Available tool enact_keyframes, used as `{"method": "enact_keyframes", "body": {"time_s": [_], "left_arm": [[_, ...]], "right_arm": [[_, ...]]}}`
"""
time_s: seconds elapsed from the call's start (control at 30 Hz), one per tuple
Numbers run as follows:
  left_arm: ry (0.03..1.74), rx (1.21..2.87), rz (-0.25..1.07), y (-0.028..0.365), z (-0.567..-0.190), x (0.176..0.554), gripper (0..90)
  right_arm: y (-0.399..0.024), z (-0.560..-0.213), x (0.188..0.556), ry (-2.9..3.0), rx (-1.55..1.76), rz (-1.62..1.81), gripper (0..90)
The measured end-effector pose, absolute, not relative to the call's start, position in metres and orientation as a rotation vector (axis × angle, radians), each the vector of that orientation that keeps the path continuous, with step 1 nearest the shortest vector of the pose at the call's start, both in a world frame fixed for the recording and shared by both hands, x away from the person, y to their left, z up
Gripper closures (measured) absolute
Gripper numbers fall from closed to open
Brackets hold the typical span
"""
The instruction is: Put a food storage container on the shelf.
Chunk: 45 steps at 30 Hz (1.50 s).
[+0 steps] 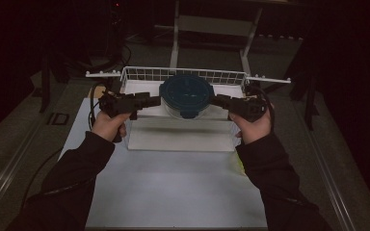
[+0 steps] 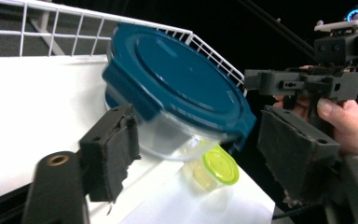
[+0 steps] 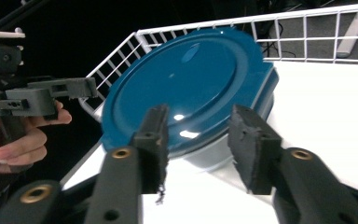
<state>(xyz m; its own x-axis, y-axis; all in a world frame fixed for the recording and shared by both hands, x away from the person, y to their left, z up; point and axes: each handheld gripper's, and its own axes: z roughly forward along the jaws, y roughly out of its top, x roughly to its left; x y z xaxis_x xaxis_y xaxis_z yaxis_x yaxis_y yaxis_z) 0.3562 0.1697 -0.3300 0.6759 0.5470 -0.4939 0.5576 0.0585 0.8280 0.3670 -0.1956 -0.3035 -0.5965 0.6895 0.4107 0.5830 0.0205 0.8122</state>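
Holding a pair of tongs in each hand, I have them aimed inward at a round clear container [image 1: 187, 108] with a dark blue lid [image 1: 186, 91], which sits at the centre of the high view, in the upper middle of the frame. It rests on a white tray [image 1: 183, 137] with a white wire fence [image 1: 183, 74] along its far edge, and the tray lies on the white desk [image 1: 173, 192].

My left tongs [image 1: 155, 101] come in from the left of the container, and their tip is at its left rim. In the left gripper view the jaws stand wide apart, the container [image 2: 168, 135] between them and tilted across the frame, its lid [image 2: 177, 79] toward the upper middle. I cannot tell whether either pad touches it. A small cup with a yellow-green lid [image 2: 220, 164] shows just below the container, lower centre.

My right tongs [image 1: 218, 100] come in from the right, tip at the right rim. In the right gripper view the jaws are parted, with the lid's edge [image 3: 191, 88] just beyond them.
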Motion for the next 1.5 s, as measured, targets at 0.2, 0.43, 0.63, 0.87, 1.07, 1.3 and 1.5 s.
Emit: {"method": "enact_keyframes", "body": {"time_s": [0.2,0.43,0.63,0.87,1.07,1.3,1.5], "left_arm": [[0.857,1.620,0.085,0.171,-0.347,0.329,13.8],[0.818,1.716,0.144,0.164,-0.368,0.304,0.1],[0.808,1.767,0.151,0.157,-0.393,0.281,0.1],[0.806,1.827,0.153,0.149,-0.431,0.251,0.1],[0.866,1.820,0.173,0.152,-0.464,0.235,0.1],[0.902,1.810,0.231,0.156,-0.483,0.224,0.1],[0.907,1.805,0.296,0.160,-0.489,0.217,0.1]], "right_arm": [[-0.197,-0.306,0.346,2.274,1.300,1.613,73.5],[-0.189,-0.320,0.333,2.343,1.268,1.571,89.7],[-0.174,-0.326,0.329,2.403,1.261,1.614,90.0],[-0.161,-0.332,0.332,2.436,1.256,1.632,90.0],[-0.150,-0.337,0.339,2.426,1.275,1.621,90.0],[-0.147,-0.338,0.347,2.389,1.307,1.616,90.0],[-0.146,-0.338,0.359,2.365,1.340,1.603,90.0]]}}
